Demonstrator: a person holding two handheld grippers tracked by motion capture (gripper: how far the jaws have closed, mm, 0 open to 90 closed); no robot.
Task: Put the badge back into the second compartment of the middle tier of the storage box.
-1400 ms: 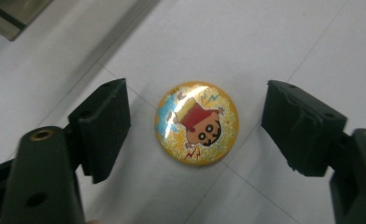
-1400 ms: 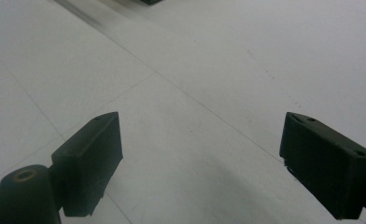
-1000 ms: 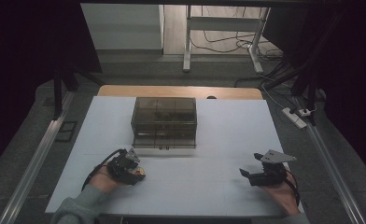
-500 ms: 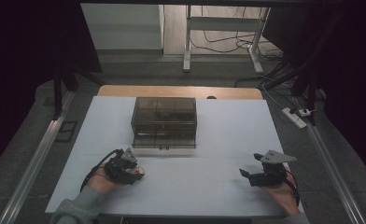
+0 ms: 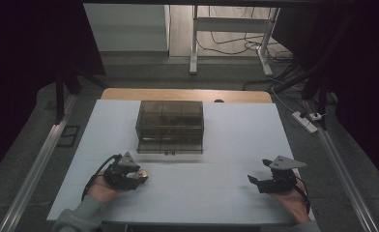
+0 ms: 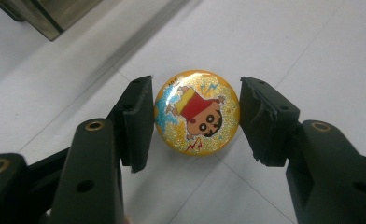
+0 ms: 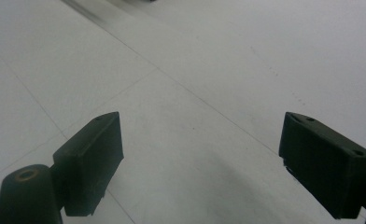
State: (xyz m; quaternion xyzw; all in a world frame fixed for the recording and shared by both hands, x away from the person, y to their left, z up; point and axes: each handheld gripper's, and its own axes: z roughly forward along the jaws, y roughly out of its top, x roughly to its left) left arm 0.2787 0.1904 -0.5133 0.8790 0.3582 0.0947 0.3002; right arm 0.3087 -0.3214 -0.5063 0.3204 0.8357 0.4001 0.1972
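White bench [image 5: 216, 140] runs under both your hands, its wooden far edge showing, with a dim floor and cables beyond. Your left gripper [image 6: 196, 116] has its jaws spread to either side of a round badge [image 6: 197, 112]; the left jaw sits just at the badge's rim, the right jaw a little apart from it, and whether either touches I cannot tell. The badge is glittery yellow with a cartoon figure in red, lying flat on the bench. From above it shows as a small gold spot [image 5: 142, 174] at the tip of that gripper [image 5: 138, 175], near the front left. Your right gripper [image 7: 200, 158] has its jaws wide apart over bare bench, at the front right [image 5: 253, 181]. A smoky clear box [image 5: 170, 125] stands mid-bench, well apart from both.
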